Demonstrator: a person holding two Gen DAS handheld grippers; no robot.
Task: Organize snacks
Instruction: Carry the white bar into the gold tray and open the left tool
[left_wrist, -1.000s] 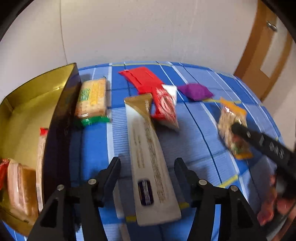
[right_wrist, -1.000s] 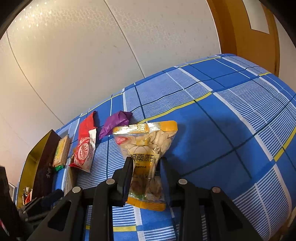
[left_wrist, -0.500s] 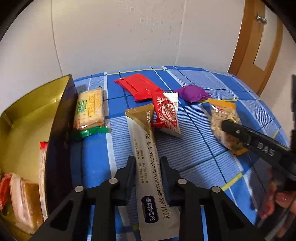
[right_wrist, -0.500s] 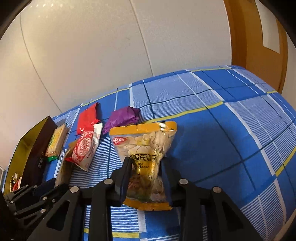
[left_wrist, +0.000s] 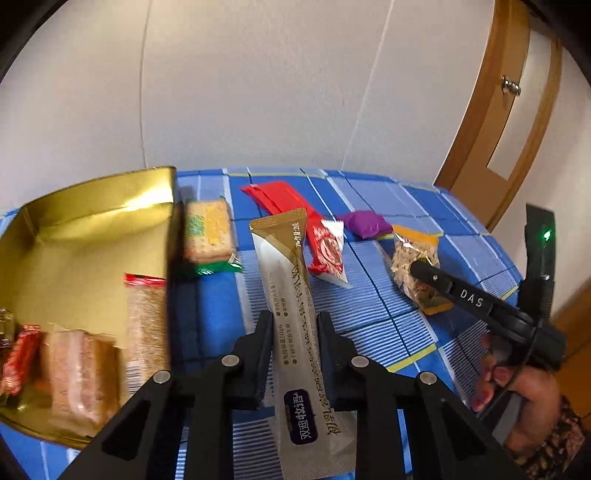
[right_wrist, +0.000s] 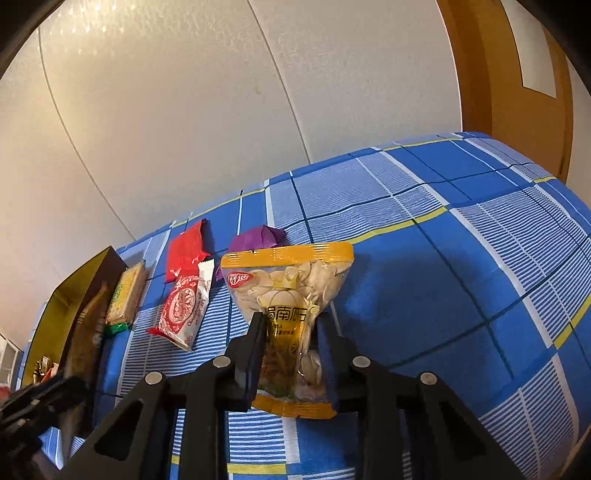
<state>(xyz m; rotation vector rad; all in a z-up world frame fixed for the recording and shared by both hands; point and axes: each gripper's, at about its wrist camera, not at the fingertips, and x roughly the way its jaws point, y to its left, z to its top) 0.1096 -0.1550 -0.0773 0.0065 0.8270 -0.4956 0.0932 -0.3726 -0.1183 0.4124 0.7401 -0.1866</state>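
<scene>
Left wrist view
My left tool (left_wrist: 293, 334): closed tight on the long white and gold stick sachet (left_wrist: 291, 310), both fingers pressed to its sides near the middle.
Stick sachet: points away from me, gold end raised above the blue plaid cloth surface (left_wrist: 388, 295).
Gold-lined open box (left_wrist: 88, 221): at the left, on the surface; it holds a red-topped cracker pack (left_wrist: 144, 325), a brownish wrapped cake (left_wrist: 79, 373) and a small red sweet (left_wrist: 20, 356).
Green-ended biscuit packet (left_wrist: 208, 232): flat on the surface just beside the box's right wall.
Flat red packet (left_wrist: 277, 195): farther back, near the wall.
Red and white chocolate wrapper (left_wrist: 328, 253): just right of the sachet's gold end, overlapping the red packet's near end.
Purple wrapped sweet (left_wrist: 365, 223): behind the clear seed bag with orange edges (left_wrist: 415, 266).
My right tool (left_wrist: 419, 267): its dark finger lies across the seed bag; my right hand (left_wrist: 517, 384) holds the handle.

Right wrist view
My right tool (right_wrist: 290, 326): squeezed shut on the seed bag (right_wrist: 291, 288), pinching its lower half.
Seed bag: its orange top edge points away from me, its bottom edge low over the surface (right_wrist: 461, 277); I cannot tell whether it touches.
Purple sweet (right_wrist: 256, 238): just behind the bag's top.
Chocolate wrapper (right_wrist: 186, 310), red packet (right_wrist: 184, 251), biscuit packet (right_wrist: 125, 299): in a row to the left.
Box (right_wrist: 74, 295): at the far left edge.
</scene>
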